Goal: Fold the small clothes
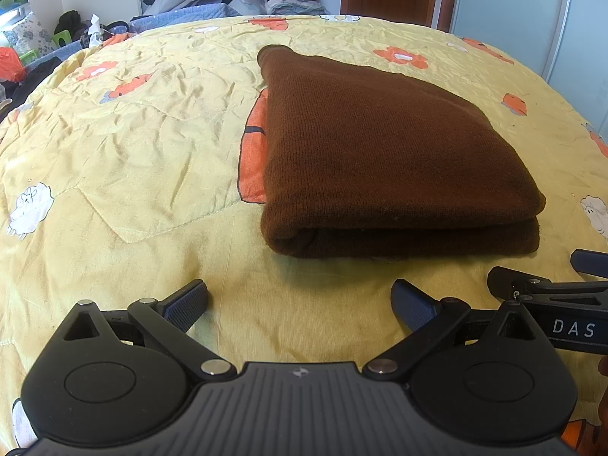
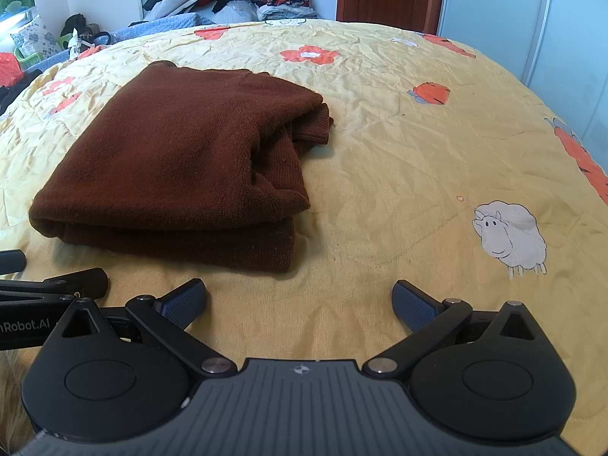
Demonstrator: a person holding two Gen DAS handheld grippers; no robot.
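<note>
From the left wrist view, the folded dark-brown knitted garment [image 1: 380,152] is lying on the yellow quilted bedspread printed with orange flowers and white sheep [image 1: 133,133], just ahead and slightly to the right of the left gripper [image 1: 300,304]. It is sitting as a thick stacked rectangle with its rounded fold edge facing the camera, which suggests the folding is finished or nearly so. The left gripper is hanging low over the bedspread, level and pointing at the garment's near edge, its jaws spread wide and holding nothing. The black body of the right gripper [image 1: 551,292] is showing at the right edge, close alongside.

From the right wrist view, the same garment [image 2: 182,159] is lying ahead and to the left, with looser layers and a ribbed cuff [image 2: 315,125] poking out on its right side; that side probably needs tidying. The right gripper [image 2: 300,304] is hovering level over bare bedspread [image 2: 399,190], its jaws gaping wide, empty, apart from the cloth.
</note>
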